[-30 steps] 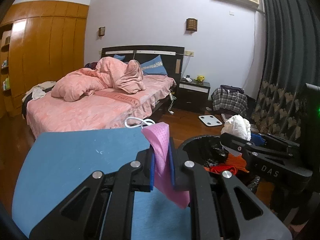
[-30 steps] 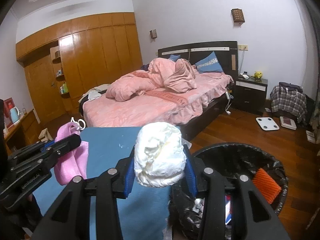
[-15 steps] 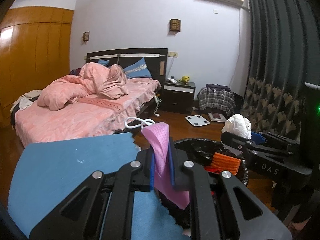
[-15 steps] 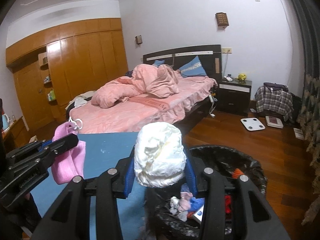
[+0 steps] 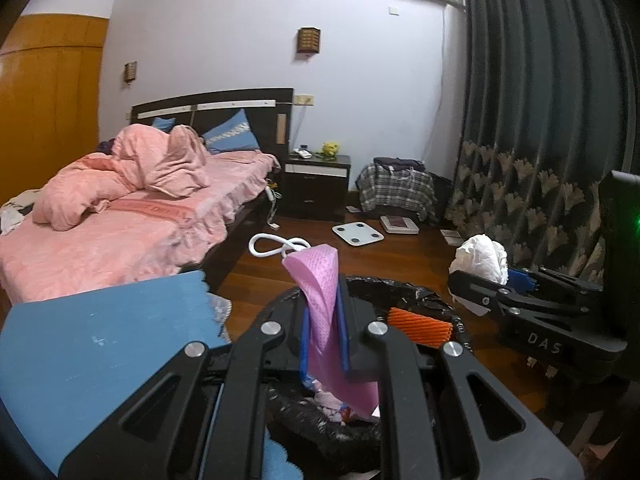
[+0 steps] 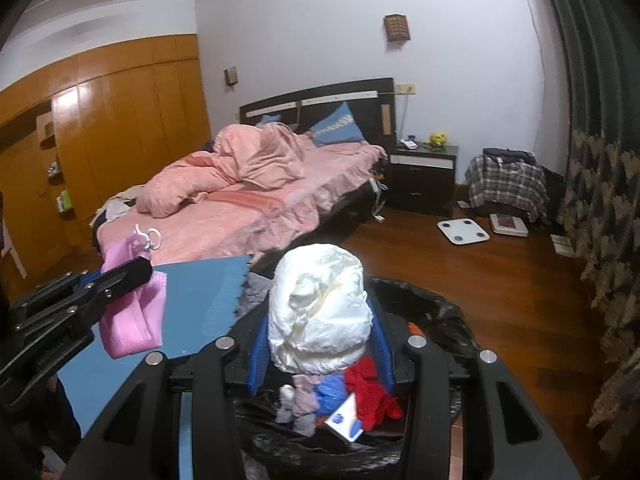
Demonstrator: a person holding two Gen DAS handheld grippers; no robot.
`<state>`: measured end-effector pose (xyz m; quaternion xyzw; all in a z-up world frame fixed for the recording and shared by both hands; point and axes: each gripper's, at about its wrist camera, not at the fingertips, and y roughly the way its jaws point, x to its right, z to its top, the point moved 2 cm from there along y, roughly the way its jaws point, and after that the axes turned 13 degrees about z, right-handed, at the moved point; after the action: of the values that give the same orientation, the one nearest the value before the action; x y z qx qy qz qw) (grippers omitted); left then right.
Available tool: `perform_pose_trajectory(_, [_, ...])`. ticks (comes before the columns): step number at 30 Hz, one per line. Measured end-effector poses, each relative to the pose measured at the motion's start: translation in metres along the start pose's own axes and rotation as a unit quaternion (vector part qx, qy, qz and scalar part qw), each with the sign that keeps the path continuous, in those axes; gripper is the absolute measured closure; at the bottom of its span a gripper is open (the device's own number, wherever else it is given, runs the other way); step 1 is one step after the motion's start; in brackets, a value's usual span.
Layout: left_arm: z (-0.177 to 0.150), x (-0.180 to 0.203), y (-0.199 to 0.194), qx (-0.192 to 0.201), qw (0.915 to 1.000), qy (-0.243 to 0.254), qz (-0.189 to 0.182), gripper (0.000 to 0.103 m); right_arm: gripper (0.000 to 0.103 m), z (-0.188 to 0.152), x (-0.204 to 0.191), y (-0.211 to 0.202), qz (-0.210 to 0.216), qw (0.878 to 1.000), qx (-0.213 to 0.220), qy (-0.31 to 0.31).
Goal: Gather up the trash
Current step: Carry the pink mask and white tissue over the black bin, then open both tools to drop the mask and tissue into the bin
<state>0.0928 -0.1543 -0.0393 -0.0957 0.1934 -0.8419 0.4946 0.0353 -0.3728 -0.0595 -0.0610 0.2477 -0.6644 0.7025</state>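
Trash bin (image 5: pixel 400 292), black-lined and already partly full, sits beside the blue desk (image 5: pixel 100 344). Left wrist view: the left tongs (image 5: pixel 324 340) pinch a pink face mask (image 5: pixel 320 300) above the bin's near rim — ready, it seems, for release. Right wrist view: the right tongs (image 6: pixel 320 344) clamp a crumpled white wad (image 6: pixel 320 316) directly over the bin's red and blue scraps (image 6: pixel 360 396). Two pieces gathered, neither dropped yet — release is what remains.
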Motion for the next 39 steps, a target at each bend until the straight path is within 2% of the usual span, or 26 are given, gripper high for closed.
perform_pose_trajectory(13, [-0.007,0.037,0.067,-0.024,0.9987,0.017,-0.043,0.092,0.060,-0.011,0.039,0.018,-0.019,1.000,-0.019,0.013])
perform_pose_trajectory(24, [-0.012,0.046,0.112,-0.056,0.9963,0.016,-0.064,0.090,0.060,-0.018,0.062,0.046,-0.018,0.999,-0.042,0.022])
perform_pose_trajectory(26, [-0.013,0.046,0.119,-0.061,0.9957,0.017,-0.068,0.078,0.054,-0.020,0.066,0.050,-0.021,0.998,-0.047,0.024])
perform_pose_trajectory(27, [-0.013,0.045,0.122,-0.064,0.9954,0.015,-0.069,0.067,0.054,-0.020,0.068,0.052,-0.023,0.998,-0.049,0.024])
perform_pose_trajectory(28, [-0.013,0.044,0.124,-0.067,0.9950,0.011,-0.073,0.062,0.053,-0.021,0.069,0.054,-0.025,0.998,-0.052,0.025])
perform_pose_trajectory(30, [-0.014,0.042,0.127,-0.074,0.9946,0.008,-0.073,0.057,0.044,-0.022,0.072,0.058,-0.028,0.998,-0.056,0.029])
perform_pose_trajectory(33, [-0.014,0.036,0.127,-0.075,0.9949,0.001,-0.068,0.040,0.034,-0.022,0.074,0.056,-0.033,0.998,-0.054,0.030])
perform_pose_trajectory(34, [-0.013,0.034,0.125,-0.072,0.9954,-0.001,-0.063,0.034,0.026,-0.022,0.075,0.055,-0.035,0.998,-0.052,0.030])
perform_pose_trajectory(37, [-0.010,0.027,0.122,-0.070,0.9962,-0.007,-0.051,0.028,0.021,-0.020,0.075,0.052,-0.038,0.998,-0.050,0.032])
perform_pose_trajectory(39, [-0.007,0.020,0.117,-0.069,0.9968,-0.009,-0.038,0.023,0.012,-0.019,0.073,0.046,-0.043,0.998,-0.046,0.031])
